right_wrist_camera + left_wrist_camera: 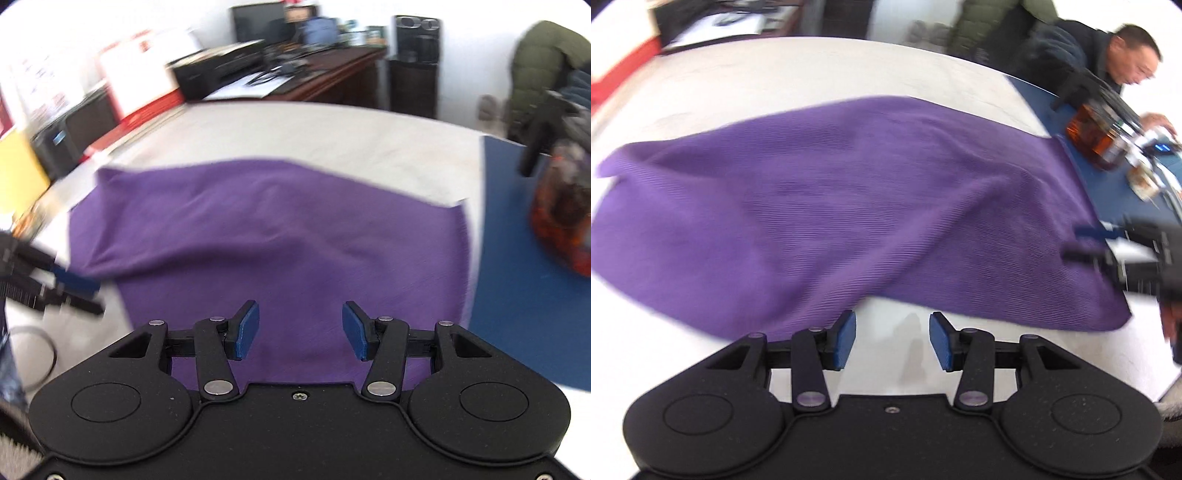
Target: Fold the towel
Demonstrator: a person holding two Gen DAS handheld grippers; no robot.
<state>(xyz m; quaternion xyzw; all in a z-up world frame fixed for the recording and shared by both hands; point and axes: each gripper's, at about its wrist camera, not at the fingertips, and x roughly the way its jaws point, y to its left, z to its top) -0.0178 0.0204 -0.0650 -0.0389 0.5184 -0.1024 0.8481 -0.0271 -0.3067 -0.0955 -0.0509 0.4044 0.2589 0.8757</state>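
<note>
a: where's the towel [827, 206] right now?

b: spread over the pale worktop [798, 74], most of it lying flat. it's purple, with a fine ribbed weave, and it isn't smooth: long soft ridges run across it and one thick fold slants down toward the near edge.

a: is it squared up?

b: no. one end bunches into a rounded hump, the other ends in a loose corner near the worktop's edge. its far corner touches a blue mat [1108, 184] that lies beside it.

a: and the left tool [892, 339]?

b: its blue pads stand apart with a moderate gap and only bare worktop between them. the towel's near edge sits just beside the left pad; i can't tell whether it touches.

a: the right tool [300, 330]?

b: also parted about the same, nothing between the pads. it hangs over the towel [280, 236], the purple cloth filling the space under it. from the other side it shows at the towel's far edge, blurred, so i can't tell if it touches the cloth.

a: anything else around?

b: a person in a dark jacket [1123, 70] leans over the blue mat, with an amber bottle [1097, 136] on it. a desk with a printer [221, 70] and a screen stands behind the worktop.
</note>
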